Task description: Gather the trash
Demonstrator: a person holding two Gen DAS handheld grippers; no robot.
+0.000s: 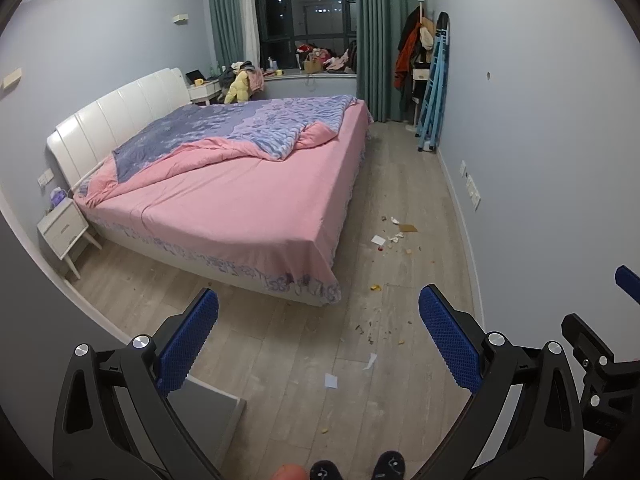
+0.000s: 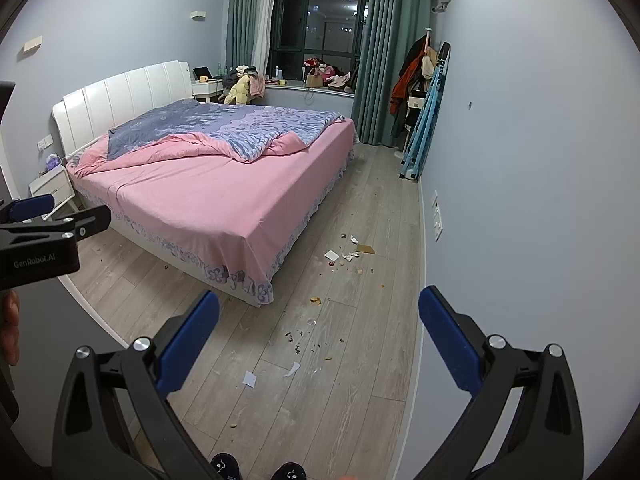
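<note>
Both grippers gape wide and hold nothing: left gripper (image 1: pixel 319 340), right gripper (image 2: pixel 319 338). Small white paper scraps (image 2: pixel 249 379) lie near on the wooden floor (image 2: pixel 340 400); only the left view shows a grey board (image 1: pixel 208 408). Farther right, torn paper and brown cardboard (image 1: pixel 408 228) sit beside the pink-sheeted bed (image 1: pixel 224 200).

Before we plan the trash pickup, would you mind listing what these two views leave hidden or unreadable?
- Floor beyond the bed: hidden by the bed itself, both views.
- Small dark crumbs: too small to identify, either view.
- Grey panel: partly covered by the left gripper, left wrist view.
- Slippers: cut off by the bottom edge.
- Right gripper: open; no trash bin visible in either view.
</note>
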